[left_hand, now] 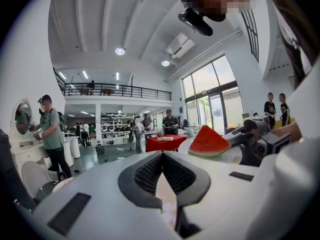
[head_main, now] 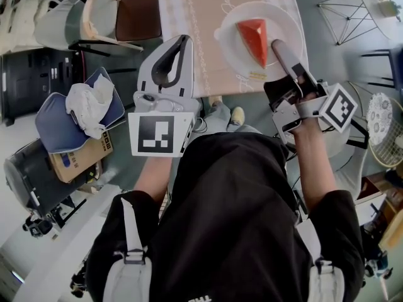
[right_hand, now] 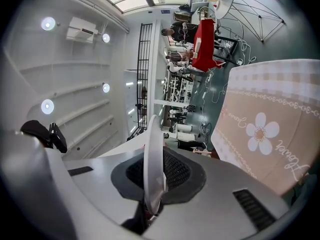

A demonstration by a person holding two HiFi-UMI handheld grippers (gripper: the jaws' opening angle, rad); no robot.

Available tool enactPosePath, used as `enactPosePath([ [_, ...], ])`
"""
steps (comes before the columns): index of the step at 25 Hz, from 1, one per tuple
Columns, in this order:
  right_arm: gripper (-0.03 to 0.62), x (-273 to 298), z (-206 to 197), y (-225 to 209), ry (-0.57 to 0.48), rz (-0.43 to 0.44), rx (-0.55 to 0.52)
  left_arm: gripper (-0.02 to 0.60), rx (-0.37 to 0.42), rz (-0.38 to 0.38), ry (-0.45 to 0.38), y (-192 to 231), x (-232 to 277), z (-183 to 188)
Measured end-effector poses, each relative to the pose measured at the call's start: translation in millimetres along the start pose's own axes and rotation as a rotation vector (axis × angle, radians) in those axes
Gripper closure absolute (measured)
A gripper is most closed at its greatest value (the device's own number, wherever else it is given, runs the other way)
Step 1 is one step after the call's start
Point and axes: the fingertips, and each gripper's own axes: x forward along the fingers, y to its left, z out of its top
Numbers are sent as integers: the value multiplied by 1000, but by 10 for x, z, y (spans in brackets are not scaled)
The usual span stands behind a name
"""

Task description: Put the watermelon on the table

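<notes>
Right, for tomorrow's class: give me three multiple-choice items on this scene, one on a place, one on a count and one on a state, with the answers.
1. Where does the watermelon slice lie?
A. on the chair seat
B. on a white plate
C. on the floor

2. How many watermelon slices show?
A. one
B. two
C. three

3. How does the right claw stand?
A. open and empty
B. shut on the watermelon
C. shut on the plate's rim

Answers:
1 B, as the head view shows the red wedge resting on the round white plate.
2 A, as only one wedge shows, in the head view and the left gripper view alike.
3 C, as the right gripper view shows the plate's thin edge pinched between the jaws.
</notes>
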Motion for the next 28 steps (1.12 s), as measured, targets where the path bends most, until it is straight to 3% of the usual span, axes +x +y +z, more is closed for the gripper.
enactPosePath([
  [28,566,585,-36,-80,-61,-42,-25,569,-13,-91,-17,599,380,-96],
])
